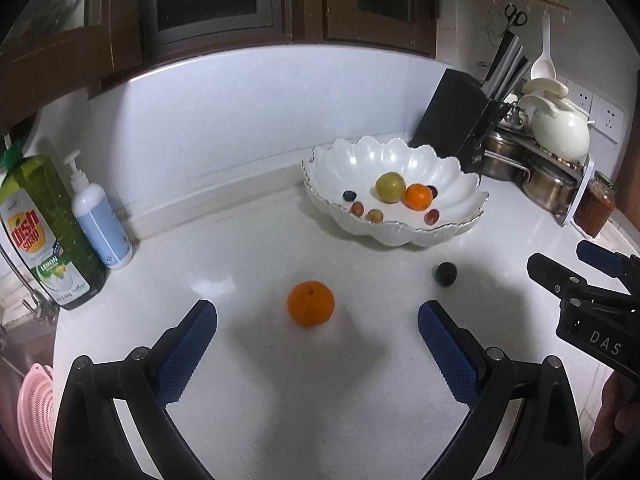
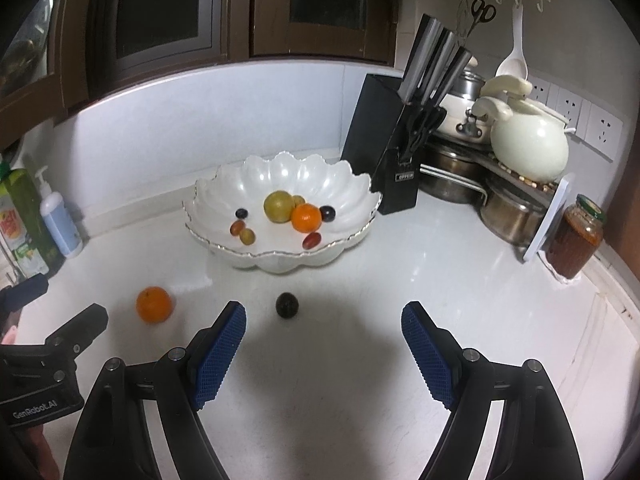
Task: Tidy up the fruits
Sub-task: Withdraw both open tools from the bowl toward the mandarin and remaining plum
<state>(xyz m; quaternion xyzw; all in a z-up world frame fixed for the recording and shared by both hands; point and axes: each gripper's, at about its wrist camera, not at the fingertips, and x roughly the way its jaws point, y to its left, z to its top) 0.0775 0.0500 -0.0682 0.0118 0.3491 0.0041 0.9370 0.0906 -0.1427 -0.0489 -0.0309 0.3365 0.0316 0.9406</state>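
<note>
An orange (image 1: 310,303) lies on the white counter just ahead of my left gripper (image 1: 317,316), which is open and holds nothing. A small dark fruit (image 2: 287,304) lies ahead of my right gripper (image 2: 323,315), toward its left finger; that gripper is open and holds nothing. The same dark fruit (image 1: 446,273) shows at the right in the left wrist view, and the orange (image 2: 154,304) at the left in the right wrist view. Behind them stands a white scalloped bowl (image 2: 352,196) holding a green-yellow fruit (image 2: 279,206), a small orange (image 2: 306,217) and several grapes.
A black knife block (image 2: 384,148), steel pots (image 2: 512,210), a cream pot (image 2: 528,144) and a jar (image 2: 576,236) crowd the back right. Dish soap (image 1: 40,232) and a pump bottle (image 1: 100,224) stand at the left. A pink strainer (image 1: 36,412) sits lower left.
</note>
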